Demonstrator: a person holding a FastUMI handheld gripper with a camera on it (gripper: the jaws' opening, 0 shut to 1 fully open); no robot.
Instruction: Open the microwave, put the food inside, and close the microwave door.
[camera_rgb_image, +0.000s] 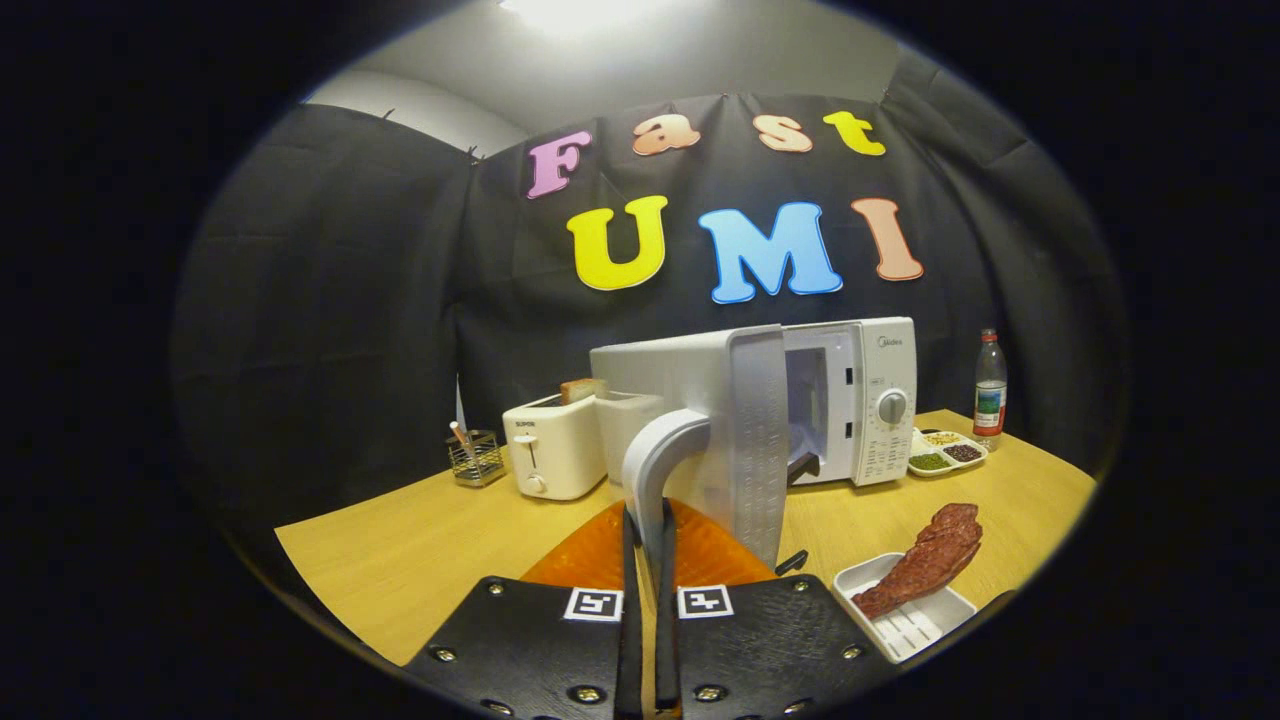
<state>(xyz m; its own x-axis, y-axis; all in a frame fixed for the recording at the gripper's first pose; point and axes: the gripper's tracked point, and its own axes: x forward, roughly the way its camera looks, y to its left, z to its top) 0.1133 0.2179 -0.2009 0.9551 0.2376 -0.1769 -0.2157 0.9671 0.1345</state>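
White door handle (655, 455) is pinched by the hand-held gripper (648, 525). Meat (925, 560) is seen lying off to the right, long end toward the microwave (850, 400).

Low, tool-mounted view, very close behind microwave door (752, 440) (handle-side).

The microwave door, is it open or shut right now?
Open. The microwave door is swung out edge-on toward the camera, baring the cavity beside the control panel. The gripper is closed on the door handle.
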